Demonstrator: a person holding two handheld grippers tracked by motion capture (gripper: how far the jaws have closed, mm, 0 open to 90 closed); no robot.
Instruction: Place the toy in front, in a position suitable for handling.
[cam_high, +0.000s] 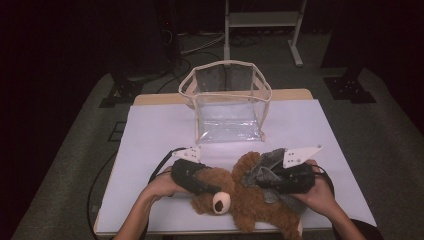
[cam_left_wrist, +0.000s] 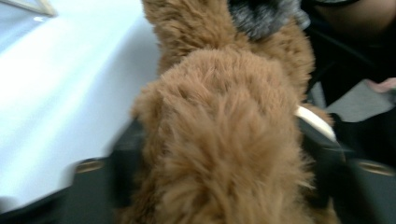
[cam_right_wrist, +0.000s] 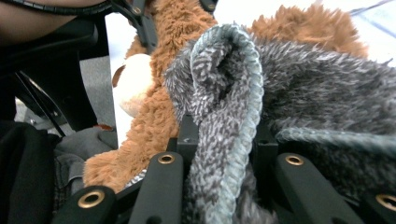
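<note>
Landmark = clear bag (cam_high: 227, 102), open-top transparent pouch w/ cream trim, standing upright toward far side of white table (cam_high: 150, 130).

Brown teddy bear (cam_high: 240, 197) lies on the table well in front of the bag, near the person's edge, muzzle pale, roughly centred w/ the bag. Grey knit garment (cam_high: 265, 172) is on the bear's upper body, on the bag-facing side of the bear's right part as seen from high view.

L gripper (cam_high: 200, 186): sits in front-left of the bag, at the bear's head/arm end. In left gripper view the brown fur (cam_left_wrist: 224, 140) fills the gap btw both black jaws, fur bulging against each jaw; blurry, but jaws look clenched on the bear's limb/body part. Which limb exactly: can't tell.

R gripper (cam_high: 272, 181): in front-right of the bag, on top of the bear. In right gripper view a rolled edge of the grey garment (cam_right_wrist: 224, 116) runs btw the jaws and is pinched there; grasping the garment hem, bear fur (cam_right_wrist: 159, 121) just beside it.

Both hands low at table edge, farthest from the bag. Bear not touching the bag.
</note>
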